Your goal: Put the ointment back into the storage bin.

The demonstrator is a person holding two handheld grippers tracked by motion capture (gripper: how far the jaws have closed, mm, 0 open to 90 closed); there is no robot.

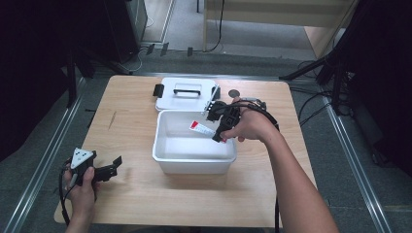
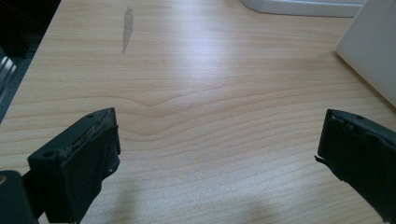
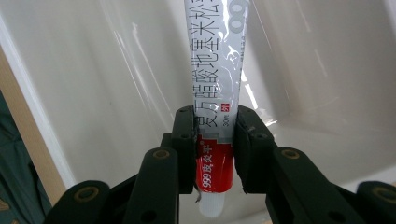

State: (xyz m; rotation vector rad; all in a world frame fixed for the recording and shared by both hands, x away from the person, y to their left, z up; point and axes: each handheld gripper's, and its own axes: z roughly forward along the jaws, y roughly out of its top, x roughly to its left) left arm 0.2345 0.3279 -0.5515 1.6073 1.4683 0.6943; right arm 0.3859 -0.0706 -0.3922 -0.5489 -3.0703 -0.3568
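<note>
Tube [image 3: 215, 112], one only, red and white, is pinched between the jaws of the right gripper [image 3: 215, 154] and hangs over the inside of the single white bin [image 1: 167, 155] at mid-table. One white lid [image 1: 187, 94] with a handle lies flat just behind the bin. The left gripper [image 2: 217, 149] rests near the table's [image 1: 131, 194] front left corner, jaws spread wide with nothing between them.

Left tongs [image 2: 219, 144] agape, right tongs [image 3: 215, 140] clamped
</note>
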